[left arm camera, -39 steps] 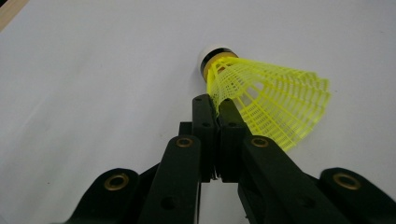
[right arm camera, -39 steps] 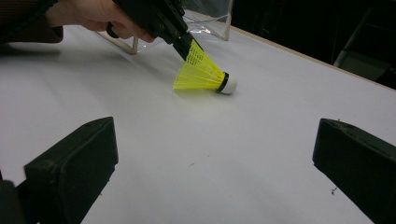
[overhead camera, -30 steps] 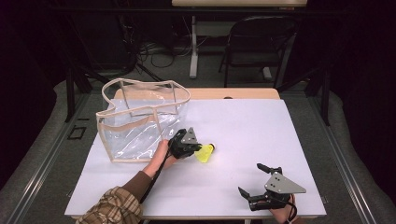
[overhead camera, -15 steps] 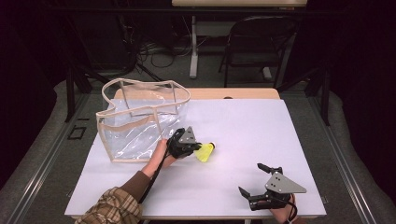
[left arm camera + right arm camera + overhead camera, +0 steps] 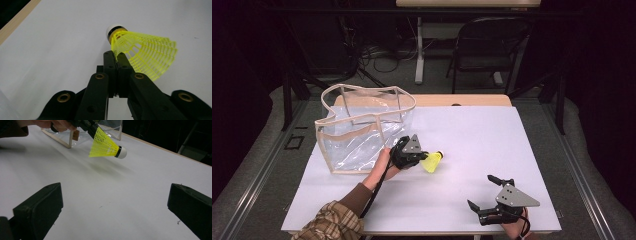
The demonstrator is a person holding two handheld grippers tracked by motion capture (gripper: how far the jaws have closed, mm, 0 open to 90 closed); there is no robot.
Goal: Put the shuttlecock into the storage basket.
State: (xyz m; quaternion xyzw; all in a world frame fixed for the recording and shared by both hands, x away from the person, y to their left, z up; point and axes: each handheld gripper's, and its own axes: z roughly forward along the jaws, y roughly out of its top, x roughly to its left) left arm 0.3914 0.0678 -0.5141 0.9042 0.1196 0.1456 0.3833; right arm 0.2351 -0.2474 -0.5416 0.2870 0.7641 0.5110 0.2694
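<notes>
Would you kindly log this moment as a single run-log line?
left gripper: shut on shuttlecock skirt, lifted | right gripper: open, empty | clear bag: upright beside left hand

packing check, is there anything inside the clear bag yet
Through the clear bag's walls, no item shows inside, just table surface and its own folds. The yellow shuttlecock is outside, beside it, pinched in the left gripper. Glare hides parts of the bag's floor.

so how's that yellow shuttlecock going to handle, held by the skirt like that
The shuttlecock is probably very light: the left gripper carries it clear of the table by one edge. Its open mesh skirt likely flexes, so the thin pinch may crush it or let it swing. Set down, it would probably roll in a curve around its rounded white cork end.
</notes>
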